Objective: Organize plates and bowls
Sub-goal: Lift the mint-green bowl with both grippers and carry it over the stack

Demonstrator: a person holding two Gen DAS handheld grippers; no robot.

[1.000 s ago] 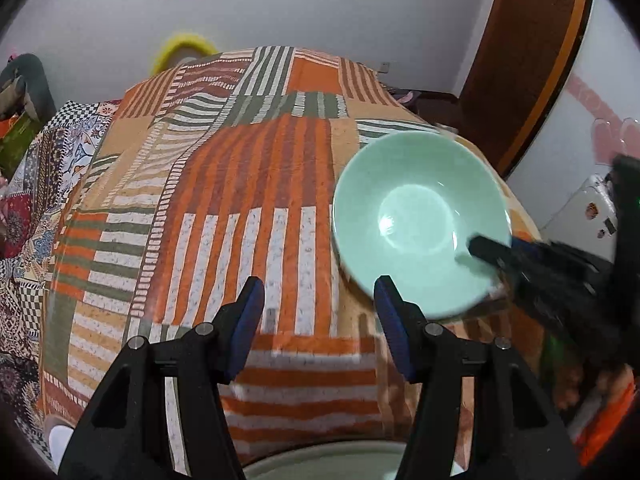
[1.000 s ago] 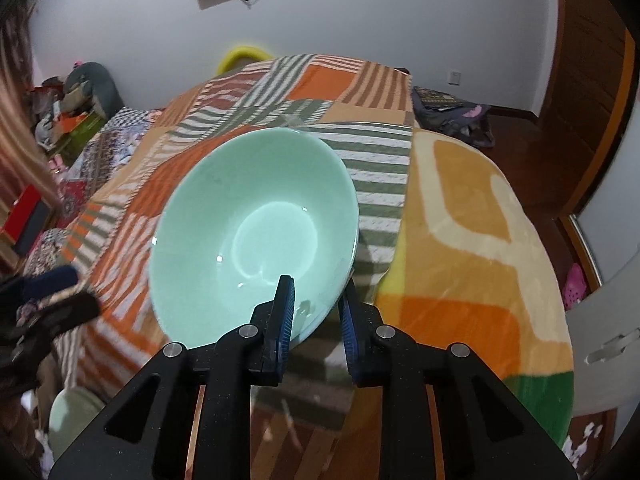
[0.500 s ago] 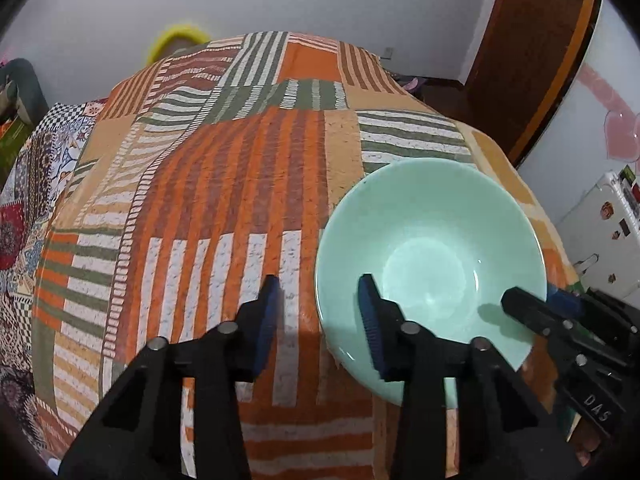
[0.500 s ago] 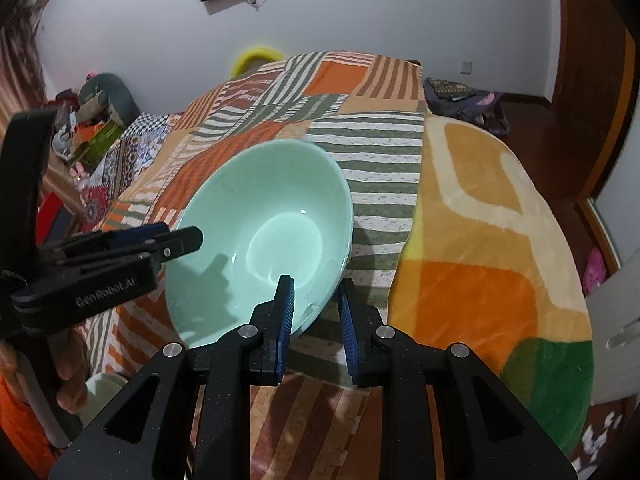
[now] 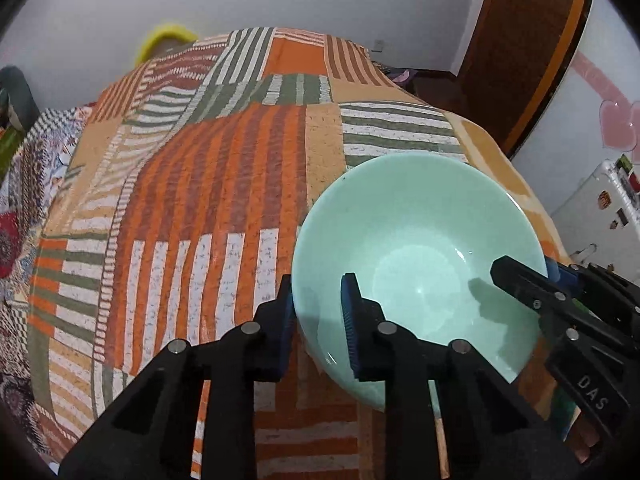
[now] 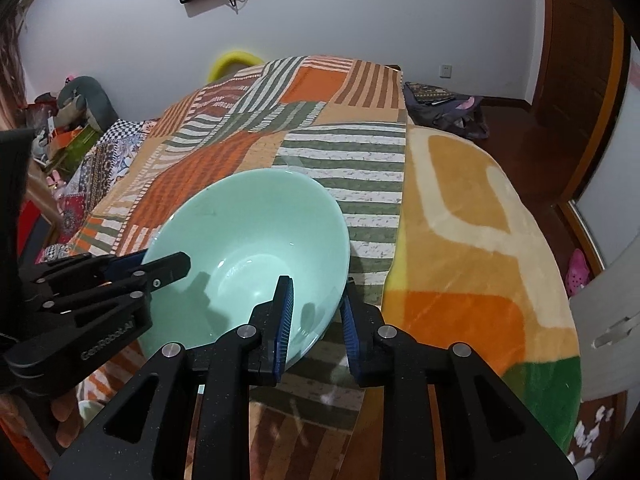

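Patchwork blanket in orange and green stripes spreads under the mint bowl, which is held tilted above it. Left gripper clamps its rim at eight o'clock and right gripper at four, so the bowl is not yet set down and the sorting looks barely begun.

Left gripper has swung in from over the striped patchwork blanket; wide jaws now clamp the pale green glazed bowl rim.

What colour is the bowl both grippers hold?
Pale mint green bowl, plain and glossy; clearest in the left wrist view.
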